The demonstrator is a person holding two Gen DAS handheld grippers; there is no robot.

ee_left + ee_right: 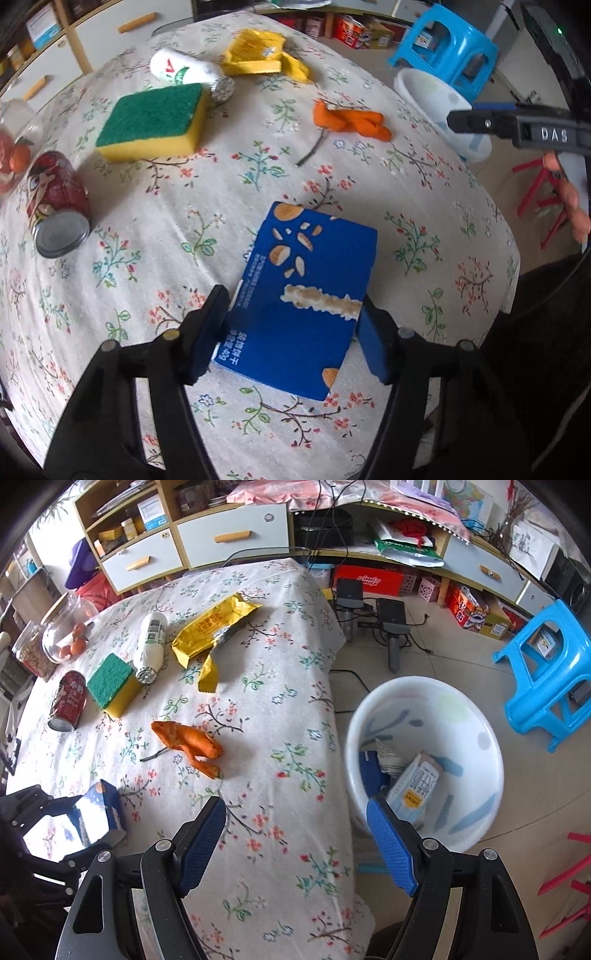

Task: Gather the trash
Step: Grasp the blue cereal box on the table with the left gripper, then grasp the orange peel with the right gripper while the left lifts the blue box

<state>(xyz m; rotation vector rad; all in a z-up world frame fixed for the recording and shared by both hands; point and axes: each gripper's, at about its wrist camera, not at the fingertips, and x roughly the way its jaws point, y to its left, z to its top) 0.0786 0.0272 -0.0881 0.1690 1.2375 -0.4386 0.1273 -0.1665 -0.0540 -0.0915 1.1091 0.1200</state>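
My left gripper [291, 332] pinches the blue box [303, 295] across its stiff long edges; light, crushable card. Right gripper [295, 845] hangs wide, empty.

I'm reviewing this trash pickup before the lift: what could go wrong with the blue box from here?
1. The left gripper has the blue biscuit box between its fingers near one end, so the long box may tilt or slip when lifted.
2. The white basin sits on the floor past the table edge, so a loose grip could drop the box short.
3. The right gripper hangs open over that same edge, so the two could collide.
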